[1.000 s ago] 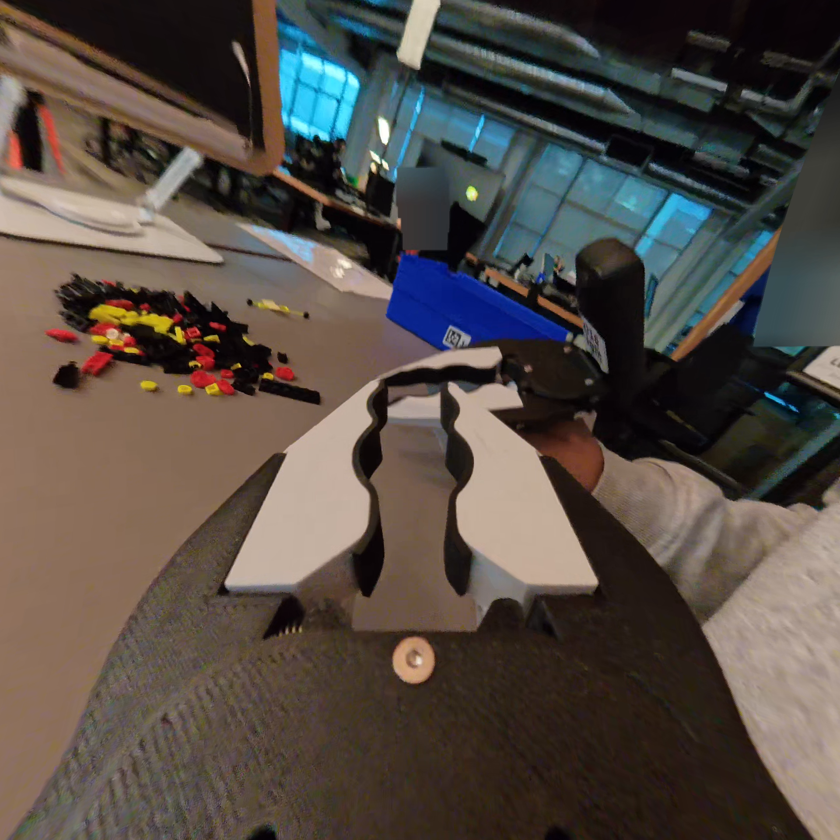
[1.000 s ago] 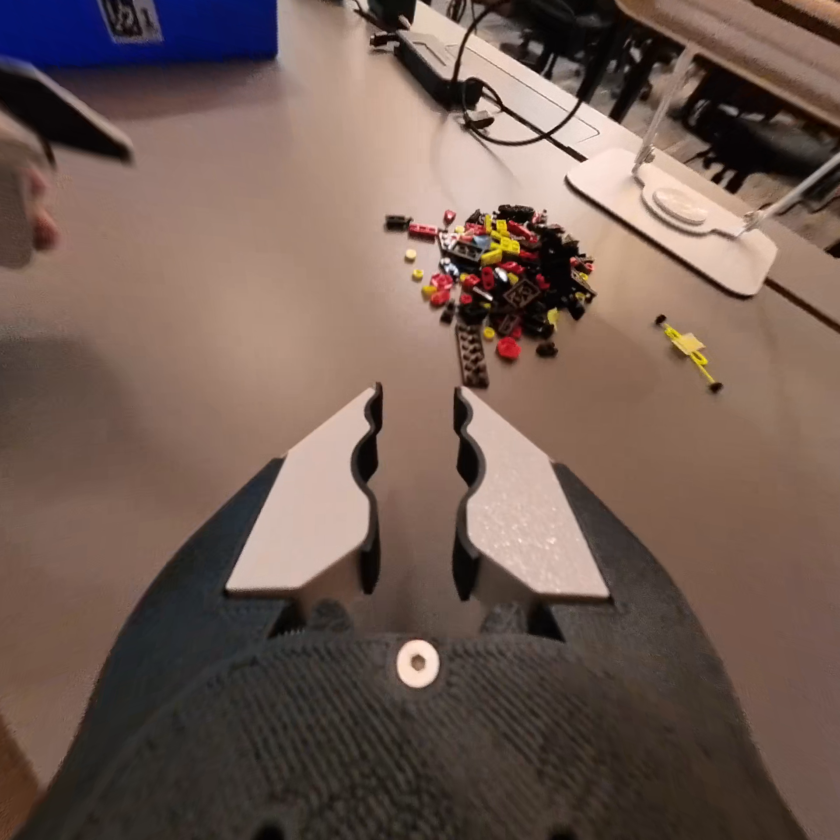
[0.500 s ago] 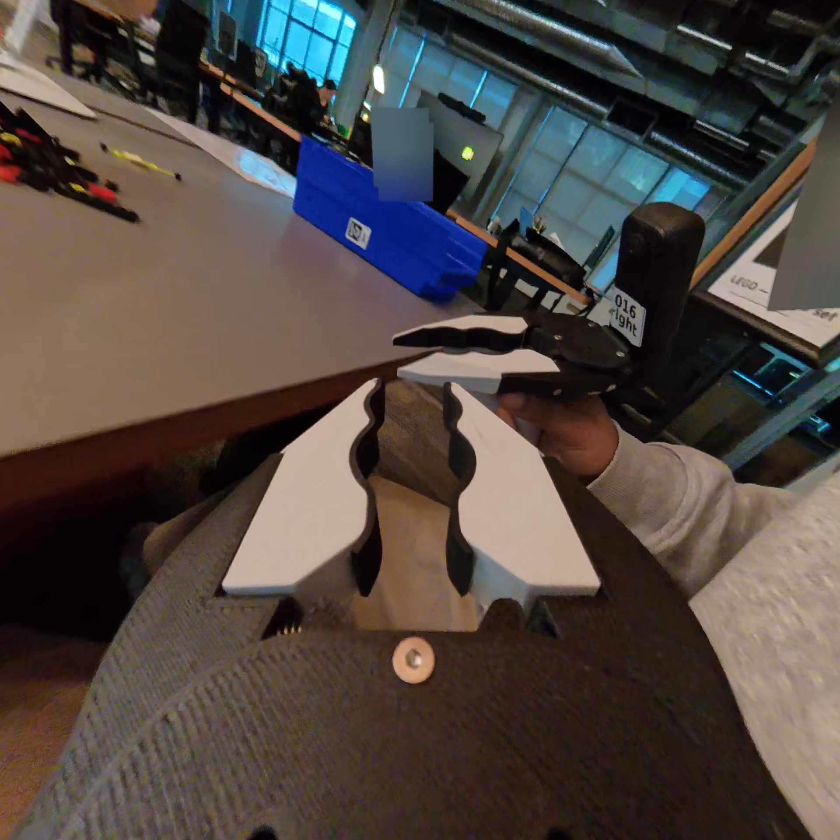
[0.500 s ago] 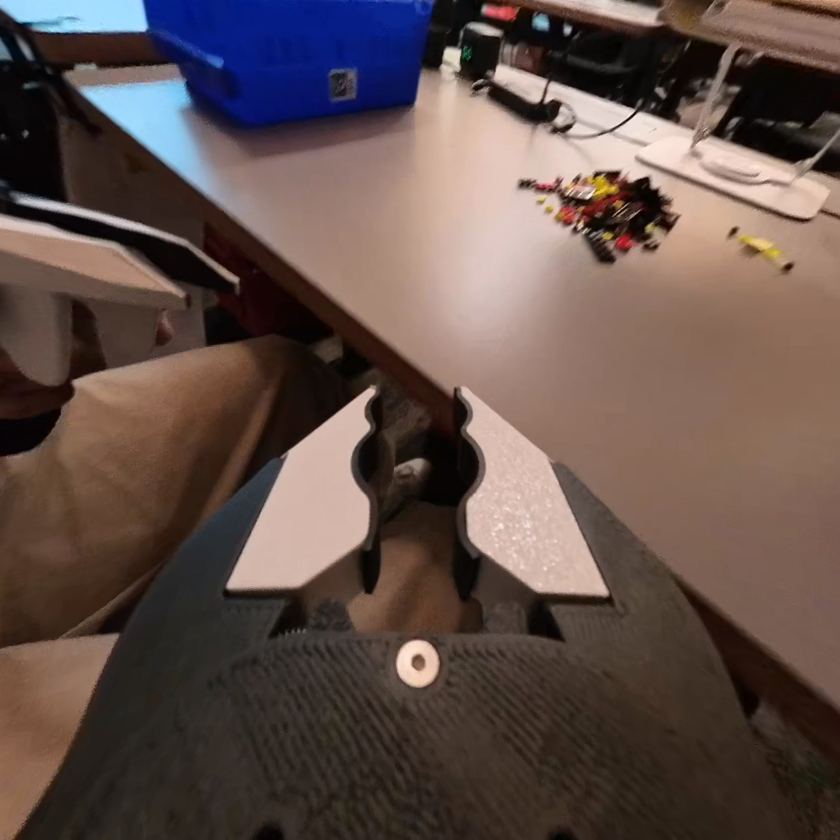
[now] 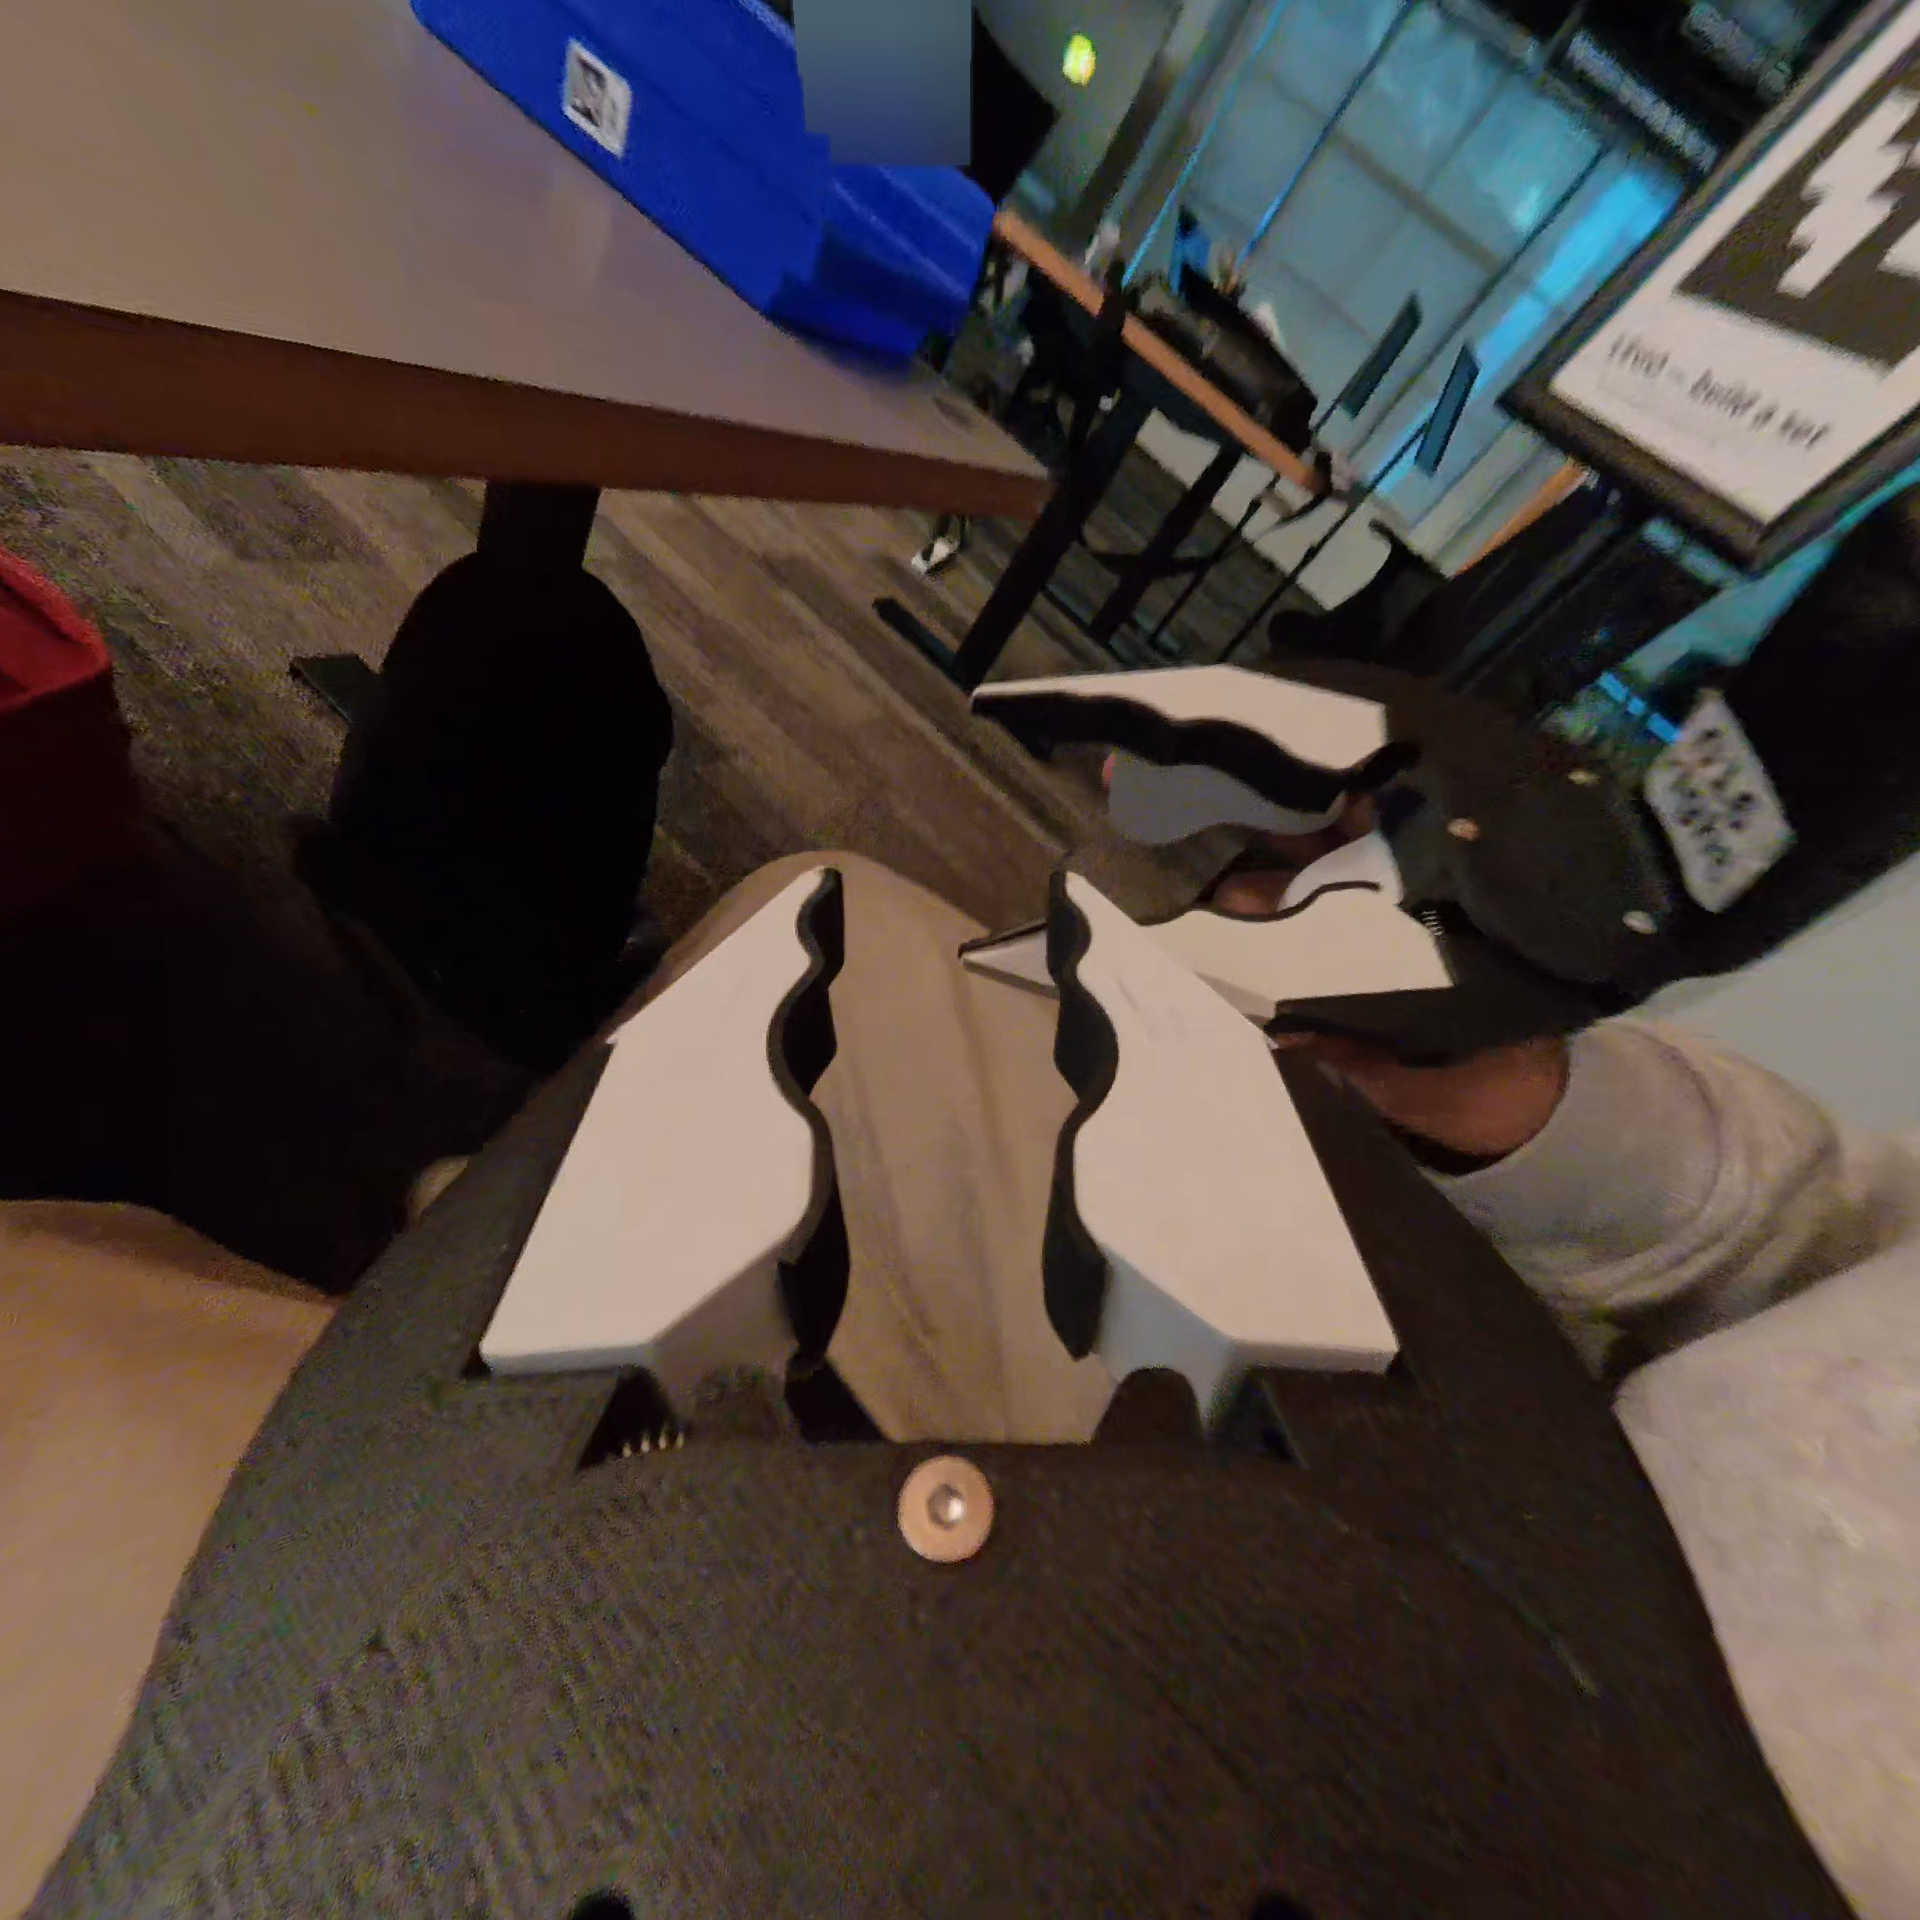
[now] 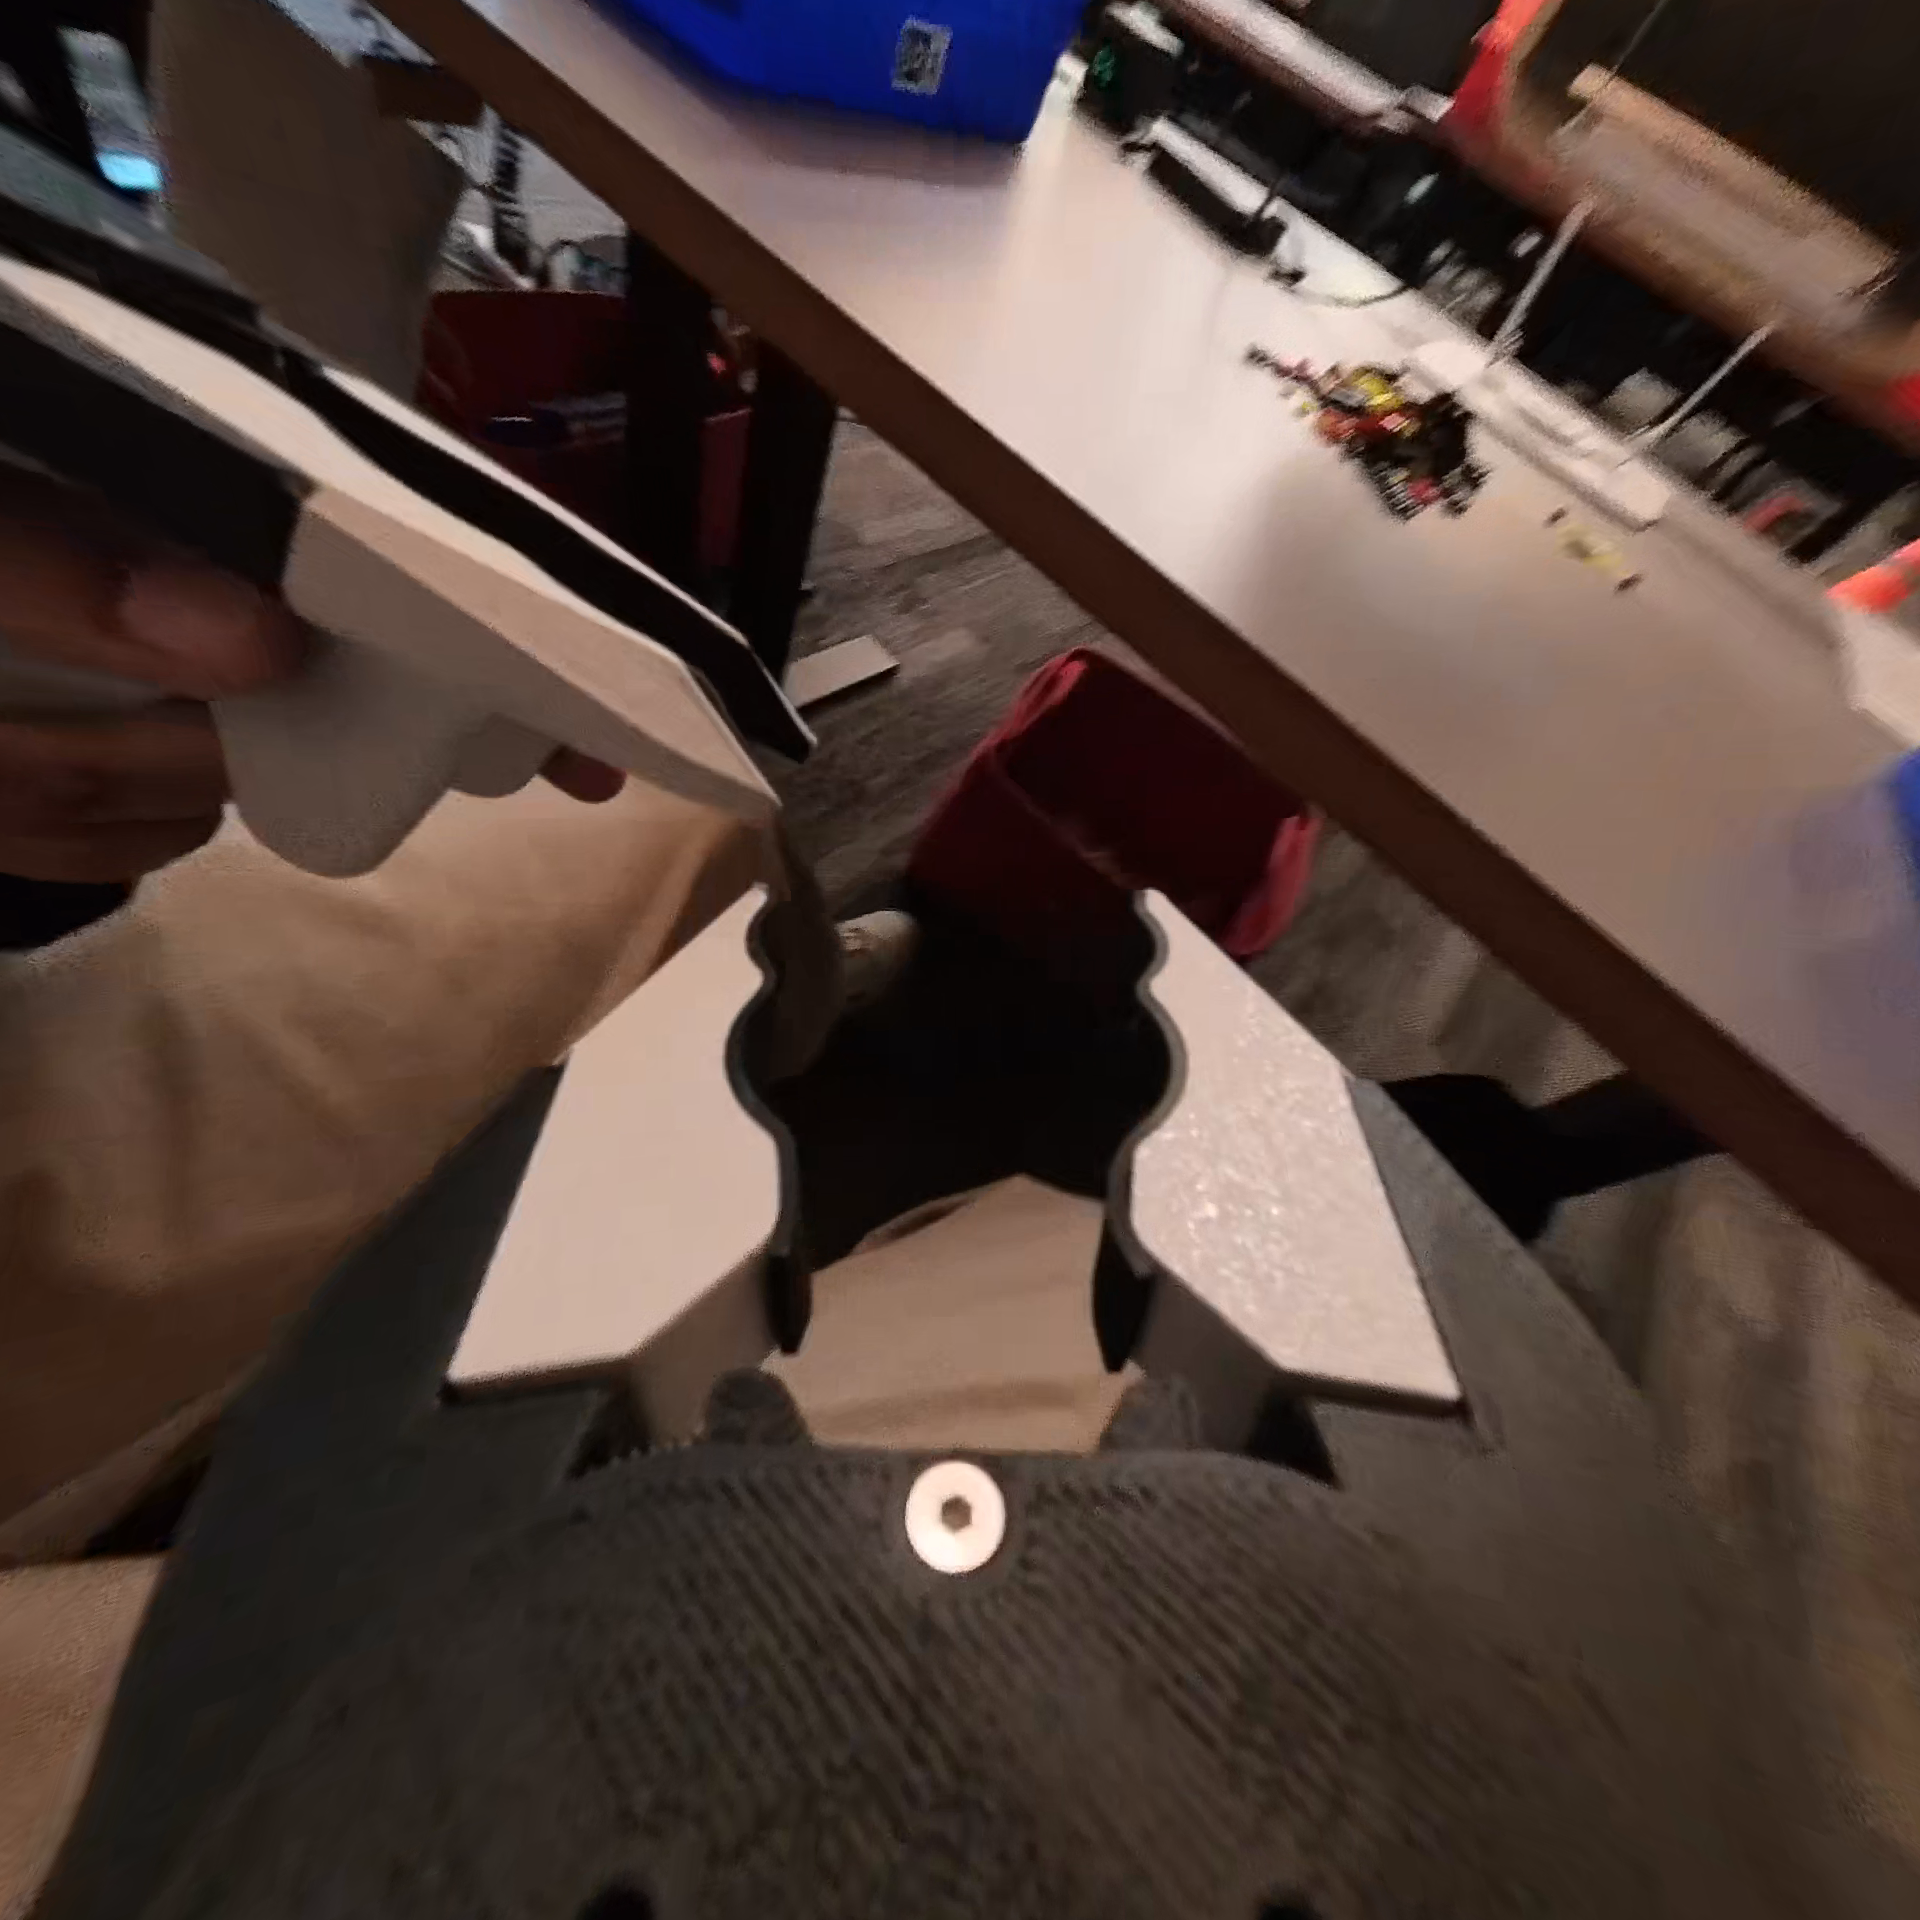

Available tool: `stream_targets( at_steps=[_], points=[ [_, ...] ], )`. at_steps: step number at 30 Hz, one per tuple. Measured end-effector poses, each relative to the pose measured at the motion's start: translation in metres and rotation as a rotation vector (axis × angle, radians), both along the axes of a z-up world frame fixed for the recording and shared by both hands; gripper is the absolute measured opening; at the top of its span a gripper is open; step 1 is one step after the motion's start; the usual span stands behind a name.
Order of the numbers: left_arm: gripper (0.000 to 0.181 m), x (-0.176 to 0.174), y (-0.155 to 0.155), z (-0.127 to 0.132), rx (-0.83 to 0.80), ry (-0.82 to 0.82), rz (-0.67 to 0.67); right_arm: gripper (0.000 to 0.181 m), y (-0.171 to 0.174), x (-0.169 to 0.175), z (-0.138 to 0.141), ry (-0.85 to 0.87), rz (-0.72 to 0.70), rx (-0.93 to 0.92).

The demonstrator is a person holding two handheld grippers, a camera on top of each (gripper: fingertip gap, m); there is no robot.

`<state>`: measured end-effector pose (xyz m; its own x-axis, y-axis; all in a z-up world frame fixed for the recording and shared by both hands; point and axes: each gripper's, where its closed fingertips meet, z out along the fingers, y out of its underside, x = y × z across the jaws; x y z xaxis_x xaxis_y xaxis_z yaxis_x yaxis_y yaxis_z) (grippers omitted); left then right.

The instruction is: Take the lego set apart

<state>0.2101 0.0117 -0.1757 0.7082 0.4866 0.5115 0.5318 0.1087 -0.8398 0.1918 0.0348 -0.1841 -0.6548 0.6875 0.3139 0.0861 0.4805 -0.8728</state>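
While both claws hang below the edge of the bench (image 6: 1351,436), neither one holds anything. The left claw (image 5: 940,914) has its two white fingers parted by a moderate gap, and through this gap one sees only the tan cloth of the person's trouser leg (image 5: 935,1143). The right claw (image 6: 951,914) is spread wide, its jaws well apart, with a dark shadow and a red bag (image 6: 1091,790) on the floor beyond them.

The lego set lies as a small pile of loose pieces (image 6: 1392,426), black, red and yellow, far back on the bench top, well apart from both claws. Near this pile a few small yellow pieces (image 6: 1590,545) lie alone. They are blurred, so their shape cannot be told. A blue bin (image 5: 748,166) stands at the far side of the bench.

In the left wrist view the right claw (image 5: 997,831) shows to the right, just beside the left one, held by a hand (image 5: 1455,1091) in a light grey sleeve (image 5: 1683,1174). In the right wrist view the left claw (image 6: 769,769) comes in from the left, above the trouser leg, with a hand (image 6: 114,665) around its grip. A black bench leg (image 5: 530,540) goes down to the grey floor (image 5: 810,644).
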Motion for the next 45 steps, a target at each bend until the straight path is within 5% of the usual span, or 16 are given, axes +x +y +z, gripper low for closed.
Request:
stream_targets(
  at_steps=[1,6,10,16,21,27,36,41,45],
  points=[
    [0.039,0.002,0.006,-0.002,-0.035,0.019,-0.011,0.057,0.004,0.004,0.002,0.047,-0.015,0.028],
    [0.041,0.01,0.05,0.007,-0.073,0.08,-0.108,0.051,0.039,0.023,0.01,0.197,-0.116,0.067],
    [0.041,0.028,0.104,0.014,-0.06,0.064,-0.292,0.056,0.081,0.037,0.005,0.126,-0.225,-0.011],
    [0.044,0.106,0.18,0.028,0.049,0.057,-0.65,0.052,0.163,0.064,0.003,0.024,-0.438,-0.168],
    [0.047,0.175,0.21,0.035,0.014,0.267,-0.855,0.054,0.214,0.081,-0.023,-0.118,-0.574,-0.293],
    [0.059,0.254,0.204,0.071,0.177,0.291,-1.087,0.057,0.237,0.097,-0.022,-0.138,-0.638,-0.346],
    [0.056,0.232,0.192,0.082,0.203,0.276,-1.034,0.035,0.221,0.097,0.008,-0.004,-0.555,-0.308],
    [0.051,0.21,0.185,0.055,0.142,0.153,-1.027,0.042,0.276,0.09,0.033,0.075,-0.65,-0.307],
    [0.043,0.185,0.219,0.03,0.121,0.07,-0.942,0.035,0.319,0.107,0.012,0.015,-0.737,-0.302]
  ],
)
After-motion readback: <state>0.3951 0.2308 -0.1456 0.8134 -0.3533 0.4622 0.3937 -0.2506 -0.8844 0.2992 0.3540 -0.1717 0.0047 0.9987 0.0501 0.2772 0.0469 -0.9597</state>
